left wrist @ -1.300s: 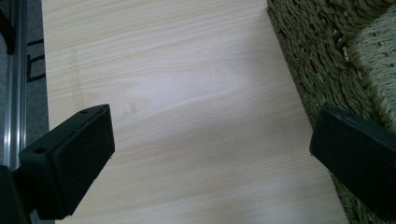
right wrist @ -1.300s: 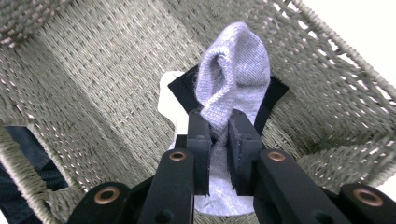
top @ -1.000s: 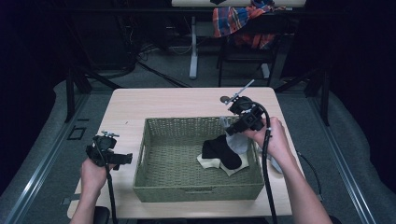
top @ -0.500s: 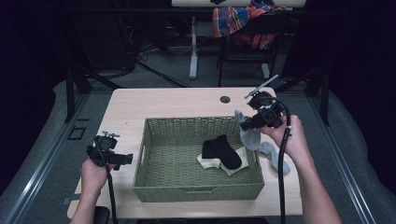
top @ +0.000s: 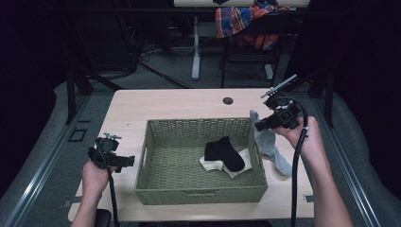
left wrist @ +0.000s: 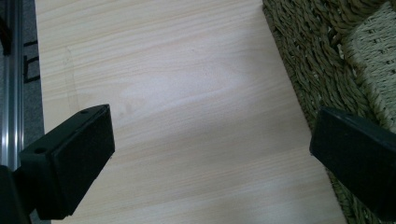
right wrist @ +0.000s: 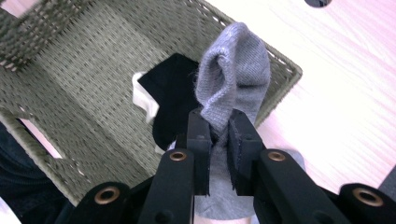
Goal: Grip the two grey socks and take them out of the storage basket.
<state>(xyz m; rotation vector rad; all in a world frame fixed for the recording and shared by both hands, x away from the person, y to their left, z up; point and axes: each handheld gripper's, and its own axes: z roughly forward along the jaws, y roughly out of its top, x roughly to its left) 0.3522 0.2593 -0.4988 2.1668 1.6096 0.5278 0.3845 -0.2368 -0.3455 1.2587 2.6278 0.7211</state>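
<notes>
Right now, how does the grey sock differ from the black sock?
The grey sock is pinched in the right gripper and hangs outside the basket, beside its right wall; the black sock lies flat inside the basket. The grey sock is bunched and draped; the black sock is spread out, resting on a white sock. Both are socks of plain colour.

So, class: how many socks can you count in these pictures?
3: a grey knitted sock held by the right gripper beside the woven green basket; a black sock and white sock inside. Others may lie hidden.
</notes>
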